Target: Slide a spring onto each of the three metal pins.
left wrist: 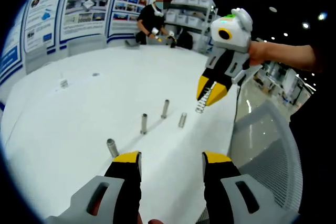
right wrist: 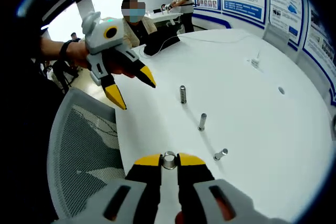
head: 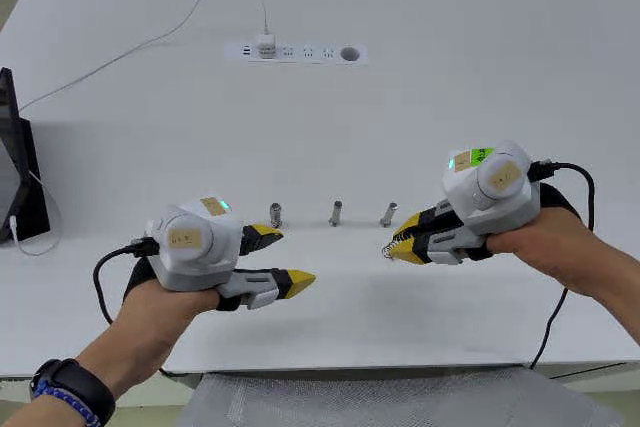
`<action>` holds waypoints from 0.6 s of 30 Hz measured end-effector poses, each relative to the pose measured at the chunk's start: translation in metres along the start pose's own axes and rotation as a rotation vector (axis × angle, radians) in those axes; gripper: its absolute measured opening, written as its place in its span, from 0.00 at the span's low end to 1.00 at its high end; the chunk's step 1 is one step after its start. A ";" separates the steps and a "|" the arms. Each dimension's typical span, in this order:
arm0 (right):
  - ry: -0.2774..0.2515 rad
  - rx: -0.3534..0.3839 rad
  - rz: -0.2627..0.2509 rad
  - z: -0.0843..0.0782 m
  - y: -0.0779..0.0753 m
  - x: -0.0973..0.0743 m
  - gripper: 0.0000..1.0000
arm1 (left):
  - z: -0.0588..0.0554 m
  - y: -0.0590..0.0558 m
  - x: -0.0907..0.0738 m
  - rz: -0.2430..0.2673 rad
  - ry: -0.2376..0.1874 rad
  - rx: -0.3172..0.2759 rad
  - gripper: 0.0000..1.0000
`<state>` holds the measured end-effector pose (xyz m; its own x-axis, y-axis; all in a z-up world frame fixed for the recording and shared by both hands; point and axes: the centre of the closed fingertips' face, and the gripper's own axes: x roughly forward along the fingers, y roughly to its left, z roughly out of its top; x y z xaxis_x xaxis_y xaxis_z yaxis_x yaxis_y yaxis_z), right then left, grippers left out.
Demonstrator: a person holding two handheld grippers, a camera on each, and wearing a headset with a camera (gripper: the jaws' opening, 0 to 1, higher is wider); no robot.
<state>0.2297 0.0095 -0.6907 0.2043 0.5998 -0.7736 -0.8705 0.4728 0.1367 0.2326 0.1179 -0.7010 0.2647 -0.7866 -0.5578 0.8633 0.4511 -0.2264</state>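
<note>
Spring [right wrist: 168, 159] is pinched in the right claw [head: 398, 239], left claw [left wrist: 171, 157] spread. Tilted, it could miss a pin [head: 336, 212]

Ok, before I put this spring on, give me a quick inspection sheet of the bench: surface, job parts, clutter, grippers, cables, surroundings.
Surface: white table, no spills or marks seen.
Job's things: three pins in a row. The left pin appears to carry a coil already, the middle pin looks bare, and the right pin looks bare and leans.
Clutter: power strip far back; black device at the left edge.
Grippers: left gripper open, empty; right gripper shut on a spring.
Cables: white cable running from the strip; black cables trailing from both grippers.
Surroundings: mesh chair at the near edge; people and posters behind.
</note>
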 end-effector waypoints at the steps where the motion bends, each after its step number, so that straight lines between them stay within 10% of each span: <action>1: 0.000 -0.003 -0.001 0.001 -0.002 0.001 0.12 | -0.001 0.001 0.000 0.003 0.001 -0.002 0.49; 18: 0.023 -0.028 -0.025 0.013 -0.033 0.013 0.12 | -0.010 0.015 -0.009 0.060 0.001 -0.055 0.59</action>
<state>0.2666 0.0102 -0.6971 0.2158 0.5729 -0.7907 -0.8776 0.4688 0.1002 0.2388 0.1364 -0.7075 0.3150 -0.7571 -0.5724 0.8210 0.5199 -0.2358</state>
